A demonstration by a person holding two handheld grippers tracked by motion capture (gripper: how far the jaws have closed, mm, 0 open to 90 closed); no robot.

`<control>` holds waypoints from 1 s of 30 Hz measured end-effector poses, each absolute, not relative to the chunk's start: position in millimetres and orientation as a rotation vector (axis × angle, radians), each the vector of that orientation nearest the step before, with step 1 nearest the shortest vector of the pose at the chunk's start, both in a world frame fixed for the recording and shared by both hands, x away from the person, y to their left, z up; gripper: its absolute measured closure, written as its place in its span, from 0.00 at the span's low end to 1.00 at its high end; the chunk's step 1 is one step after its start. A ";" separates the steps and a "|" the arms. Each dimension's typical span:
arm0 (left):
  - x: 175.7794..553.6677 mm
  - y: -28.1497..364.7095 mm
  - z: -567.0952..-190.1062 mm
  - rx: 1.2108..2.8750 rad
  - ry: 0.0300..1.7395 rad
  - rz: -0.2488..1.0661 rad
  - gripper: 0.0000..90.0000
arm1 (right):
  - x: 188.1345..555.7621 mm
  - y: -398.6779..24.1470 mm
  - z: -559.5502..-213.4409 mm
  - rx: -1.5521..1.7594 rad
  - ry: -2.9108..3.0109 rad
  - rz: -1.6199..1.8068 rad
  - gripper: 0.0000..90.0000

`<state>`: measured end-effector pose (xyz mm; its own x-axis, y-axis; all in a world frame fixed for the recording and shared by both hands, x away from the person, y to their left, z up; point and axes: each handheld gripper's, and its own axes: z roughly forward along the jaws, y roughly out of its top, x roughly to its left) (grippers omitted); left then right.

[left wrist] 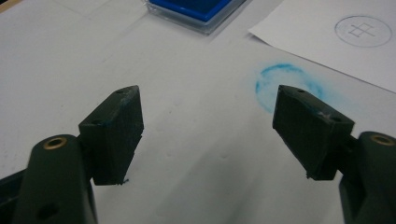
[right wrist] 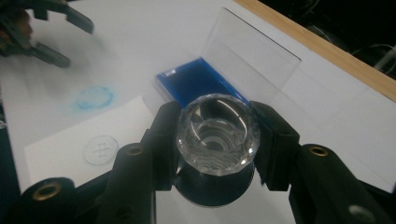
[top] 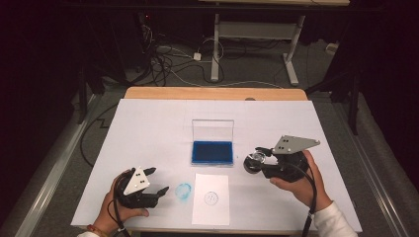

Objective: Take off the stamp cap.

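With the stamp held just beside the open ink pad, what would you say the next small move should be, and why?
Probably carry the stamp across to the small paper sheet and lower it onto the printed circle. The right gripper is clamped on the stamp, beside the blue ink pad, whose lid is open. Whether its face is inked cannot be seen. The left gripper is open and empty.

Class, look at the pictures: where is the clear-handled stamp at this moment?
In the high view the stamp sits right of centre, clamped in the right tongs, just right of the blue ink pad.
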<state>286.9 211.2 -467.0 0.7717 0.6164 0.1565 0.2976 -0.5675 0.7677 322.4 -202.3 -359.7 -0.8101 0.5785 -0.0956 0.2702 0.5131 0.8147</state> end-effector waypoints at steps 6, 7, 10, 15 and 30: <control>287.8 196.3 -460.4 2.176 0.629 0.520 0.26 | 315.6 -181.7 -361.1 0.648 2.432 1.241 0.63; 287.7 193.9 -459.7 2.174 0.620 0.515 0.26 | 314.7 -178.6 -361.7 0.642 2.433 1.243 0.63; 288.1 186.0 -457.9 2.163 0.596 0.492 0.25 | 312.8 -170.7 -363.4 0.619 2.446 1.256 0.63; 289.8 171.9 -455.4 2.155 0.550 0.463 0.25 | 309.8 -153.1 -364.7 0.599 2.451 1.291 0.63; 292.2 124.3 -446.2 2.111 0.436 0.356 0.26 | 305.2 -107.4 -367.1 0.535 2.493 1.382 0.63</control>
<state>292.2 124.3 -446.2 0.8952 0.4375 0.0849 0.1709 -0.5130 0.8412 305.2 -107.4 -367.1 -0.9041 0.4261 -0.0323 0.1984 0.4854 0.8515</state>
